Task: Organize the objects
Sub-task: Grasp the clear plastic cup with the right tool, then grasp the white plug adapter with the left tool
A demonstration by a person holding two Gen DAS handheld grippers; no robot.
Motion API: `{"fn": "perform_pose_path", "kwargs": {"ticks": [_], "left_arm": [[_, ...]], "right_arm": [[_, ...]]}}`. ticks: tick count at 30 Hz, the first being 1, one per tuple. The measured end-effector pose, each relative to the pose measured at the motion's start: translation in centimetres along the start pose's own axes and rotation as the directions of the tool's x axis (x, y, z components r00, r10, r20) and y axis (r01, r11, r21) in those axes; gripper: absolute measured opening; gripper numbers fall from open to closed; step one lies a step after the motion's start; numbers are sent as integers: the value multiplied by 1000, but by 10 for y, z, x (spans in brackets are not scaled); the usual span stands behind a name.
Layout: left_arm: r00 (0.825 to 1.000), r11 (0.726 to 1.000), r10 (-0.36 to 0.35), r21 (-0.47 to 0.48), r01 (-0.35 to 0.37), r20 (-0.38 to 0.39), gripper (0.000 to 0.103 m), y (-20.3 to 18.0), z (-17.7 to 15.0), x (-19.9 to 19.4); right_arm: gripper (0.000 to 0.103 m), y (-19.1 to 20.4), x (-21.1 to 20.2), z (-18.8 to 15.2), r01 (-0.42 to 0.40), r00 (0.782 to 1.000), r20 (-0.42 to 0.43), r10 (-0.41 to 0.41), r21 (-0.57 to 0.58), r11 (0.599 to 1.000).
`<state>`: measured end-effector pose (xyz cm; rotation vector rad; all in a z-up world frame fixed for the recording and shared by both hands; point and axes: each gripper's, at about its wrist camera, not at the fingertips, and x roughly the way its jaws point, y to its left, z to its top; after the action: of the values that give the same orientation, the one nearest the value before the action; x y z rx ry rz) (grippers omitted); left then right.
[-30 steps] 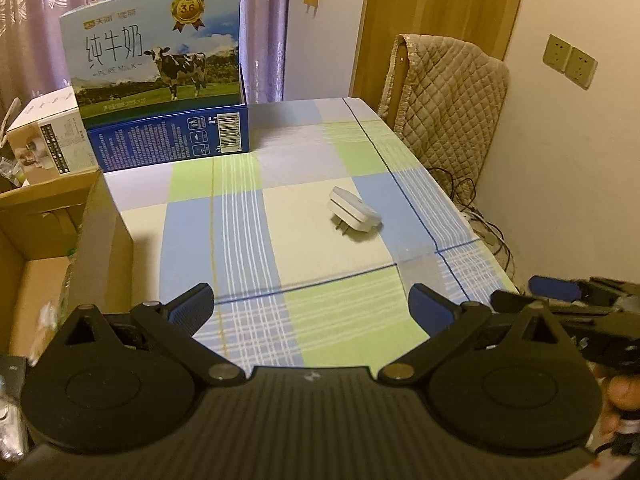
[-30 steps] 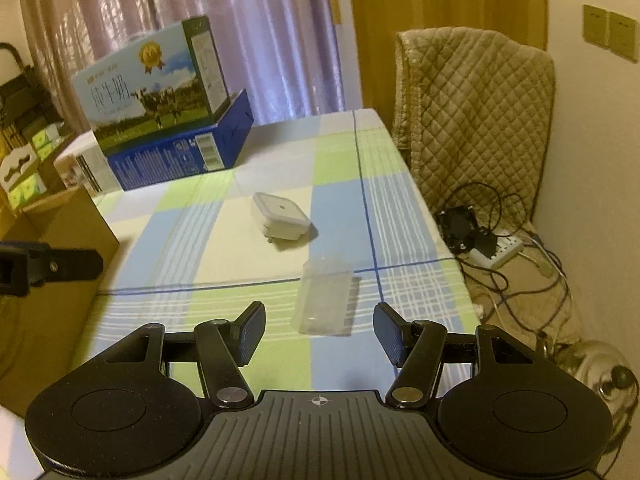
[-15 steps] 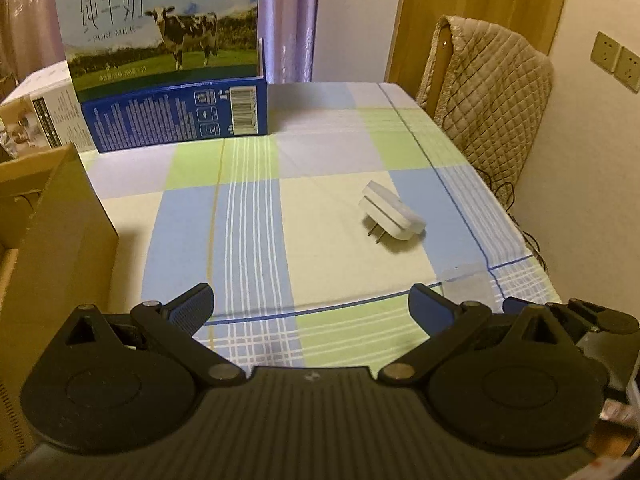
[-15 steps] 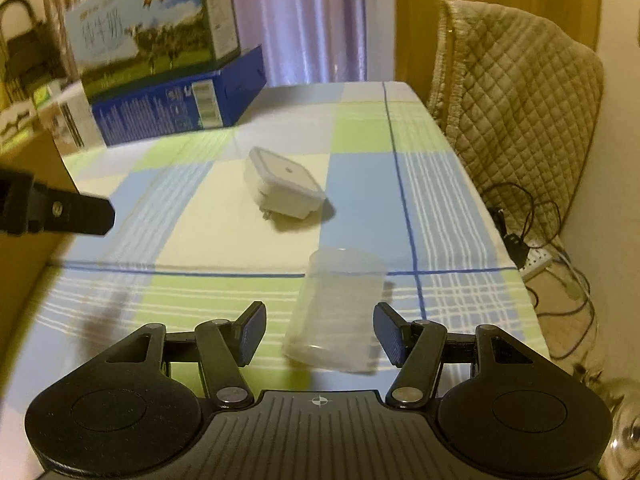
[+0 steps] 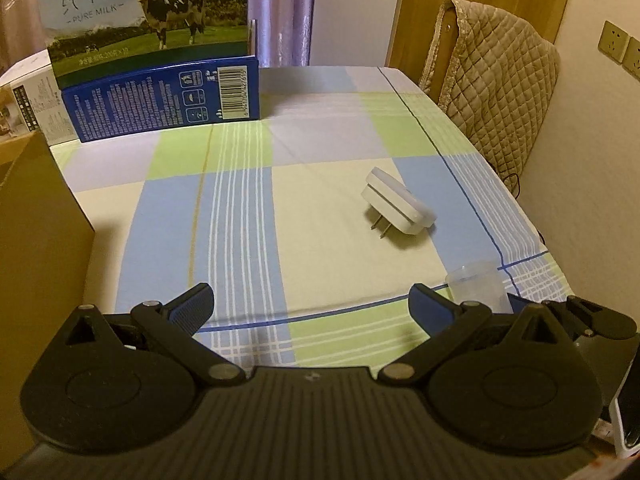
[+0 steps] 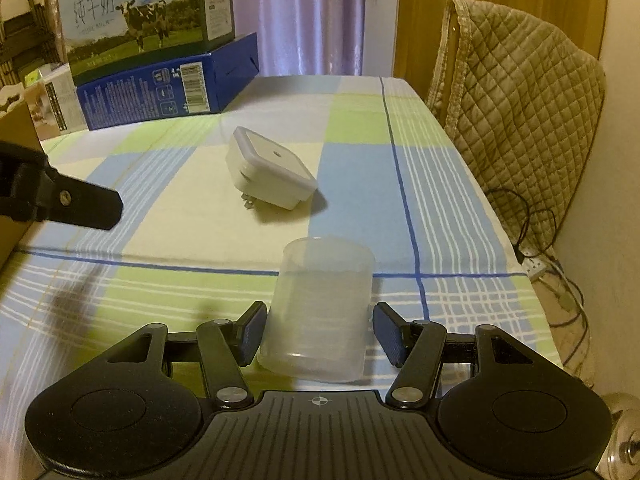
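Item: clear cup (image 6: 320, 312), lying near the table's (image 6: 360, 152) front edge, bracketed by my spread right gripper (image 6: 316, 334), seemingly not yet touching, ready to pinch; left gripper (image 5: 310, 310) spread, empty; plug (image 6: 272, 172) beyond.

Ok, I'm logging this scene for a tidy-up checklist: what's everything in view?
plastic cup: 1, clear, near table edge, between the right gripper's open fingers
plug-in adapter: 1, white, mid-table, behind the cup
milk carton: 1, cow picture, far left, on the blue box
blue box: 1, far left
cardboard box: 1, brown, left edge
tablecloth: 1, checked blue, green, cream
chair cover: 1, beige quilted, right
left gripper: open, empty
right gripper: open
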<state>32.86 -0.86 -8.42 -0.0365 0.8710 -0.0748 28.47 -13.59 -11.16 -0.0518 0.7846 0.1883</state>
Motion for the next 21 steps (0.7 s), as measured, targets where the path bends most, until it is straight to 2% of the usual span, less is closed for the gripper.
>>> {"fn": "perform_pose_path", "kwargs": {"ticks": [2, 4, 13, 21], "left_arm": [[1000, 1000, -2, 4, 2, 0, 102, -1, 0, 3], [1000, 1000, -3, 1, 3, 0, 102, -1, 0, 6], [999, 999, -28, 17, 27, 18, 102, -6, 8, 24], [987, 980, -154, 131, 147, 43, 98, -17, 31, 52]], "right_arm": [[57, -1, 1, 0, -12, 1000, 10, 12, 2, 1000], [49, -3, 1, 0, -3, 1000, 18, 3, 3, 1000], [48, -21, -11, 11, 18, 997, 74, -20, 18, 1000], [48, -45, 8, 32, -14, 998, 62, 14, 1, 1000]]}}
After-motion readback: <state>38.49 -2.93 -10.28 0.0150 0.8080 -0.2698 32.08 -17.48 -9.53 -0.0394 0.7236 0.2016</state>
